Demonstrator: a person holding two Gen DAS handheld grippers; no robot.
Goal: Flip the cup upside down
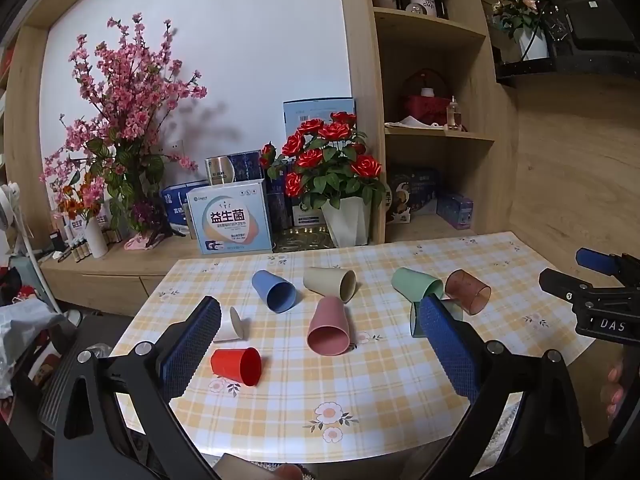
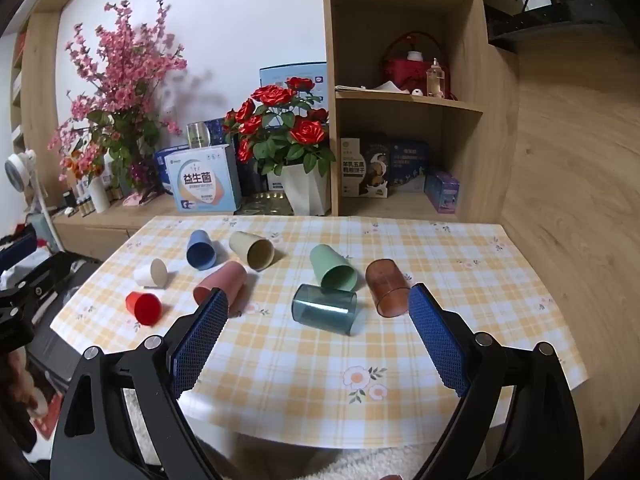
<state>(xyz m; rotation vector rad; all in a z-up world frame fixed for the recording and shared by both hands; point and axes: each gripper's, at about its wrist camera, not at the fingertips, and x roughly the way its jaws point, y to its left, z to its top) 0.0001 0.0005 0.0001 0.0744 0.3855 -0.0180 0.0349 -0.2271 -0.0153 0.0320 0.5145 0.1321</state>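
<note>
Several cups lie on their sides on the checked table (image 1: 360, 392) (image 2: 460, 248): red (image 1: 237, 365) (image 2: 143, 307), white (image 1: 231, 325) (image 2: 151, 273), blue (image 1: 273, 290) (image 2: 201, 249), beige (image 1: 330, 283) (image 2: 252, 249), pink (image 1: 329, 326) (image 2: 219, 283), green (image 1: 416, 283) (image 2: 332, 266), clear teal (image 2: 324, 309), clear brown (image 1: 468, 290) (image 2: 387, 287). My left gripper (image 1: 318, 312) is open and empty above the near table edge, with the pink cup in line between its fingers. My right gripper (image 2: 318, 304) is open and empty, with the teal cup in line between its fingers.
A low cabinet behind the table holds a white pot of red roses (image 1: 332, 168) (image 2: 288, 128), boxes (image 1: 230, 220) and a pink blossom branch (image 1: 120, 120). A wooden shelf unit (image 2: 400, 92) stands at the back right. My right gripper shows at the left view's right edge (image 1: 592, 296).
</note>
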